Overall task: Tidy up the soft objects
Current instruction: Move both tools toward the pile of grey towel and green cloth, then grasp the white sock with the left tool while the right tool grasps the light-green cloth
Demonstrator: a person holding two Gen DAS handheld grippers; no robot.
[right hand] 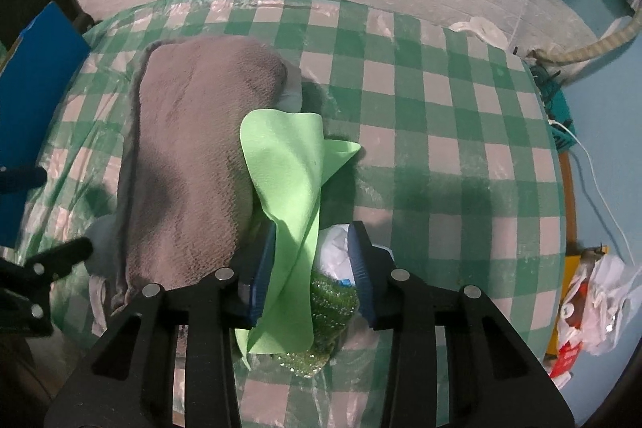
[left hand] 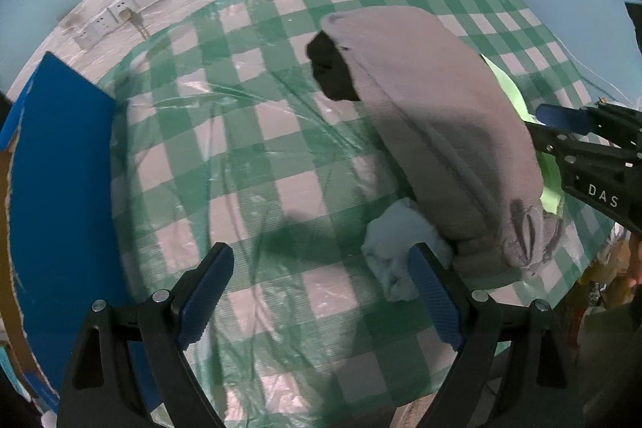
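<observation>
Green cloth (right hand: 287, 167) draped off the towel (right hand: 188, 163) edge on the desk (right hand: 441, 147): light, limp, best pinched at its hanging fold. Right gripper (right hand: 311, 267) steeply down, jaws part-open astride that fold, no clear pinch. Left gripper (left hand: 321, 299) also steeply down beside the towel, jaws wide, empty.

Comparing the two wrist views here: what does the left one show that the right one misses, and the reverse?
Left wrist only: a black cloth at the grey towel's far end, and a pale blue cloth near the left tool, whose jaws stand wide.

Right wrist only: a glittery green scrubber and a white bag under the right tool.

Both: grey towel, green cloth, checked tablecloth.
</observation>
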